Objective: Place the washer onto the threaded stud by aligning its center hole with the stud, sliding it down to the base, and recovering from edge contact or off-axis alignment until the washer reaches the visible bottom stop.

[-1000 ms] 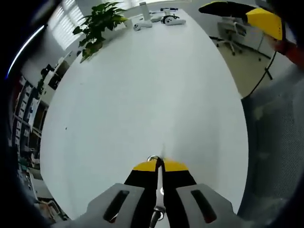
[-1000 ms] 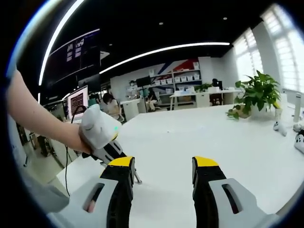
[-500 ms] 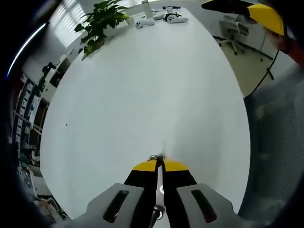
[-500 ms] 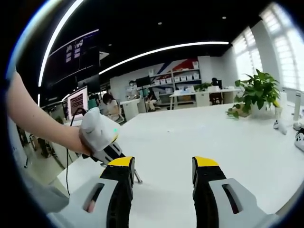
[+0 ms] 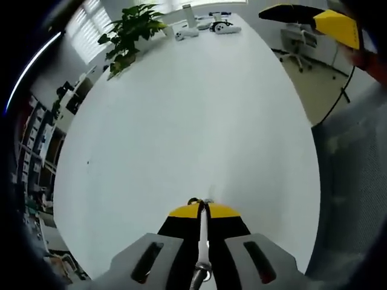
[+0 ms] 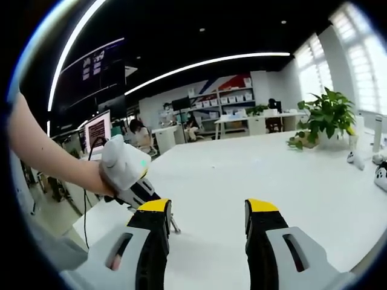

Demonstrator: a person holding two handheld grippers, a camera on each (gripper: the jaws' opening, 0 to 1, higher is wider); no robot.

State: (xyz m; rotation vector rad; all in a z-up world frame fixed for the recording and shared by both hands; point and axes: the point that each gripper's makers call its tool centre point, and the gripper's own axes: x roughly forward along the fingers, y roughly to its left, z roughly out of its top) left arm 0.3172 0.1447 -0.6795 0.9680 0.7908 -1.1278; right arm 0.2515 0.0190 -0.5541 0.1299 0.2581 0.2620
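**Stud held upright, washer not yet brought in**

The wide white surface point(image 5: 181, 121) stretches away from both cameras, with a potted plant point(image 5: 130, 30) and some small white devices point(image 5: 208, 25) at its far end. In the right gripper view, a person's forearm point(image 6: 42, 151) reaches in from the left, carrying the left gripper point(image 6: 172, 226) low over the near left part of the surface.

The left gripper's point(image 5: 202, 211) jaws are closed on a thin metal rod, apparently the threaded stud point(image 5: 202, 235), which runs up between them and ends in a small ring-like tip at the yellow pads. Whether that ring is the washer, I cannot tell.

The right gripper point(image 6: 207, 211) has its jaws wide apart, with nothing between them; its yellow tip also shows at the far right in the left gripper view.

By my judgement the task is at an early stage: no washer is being carried, so picking it up, aligning it and sliding it down to the stop all remain.
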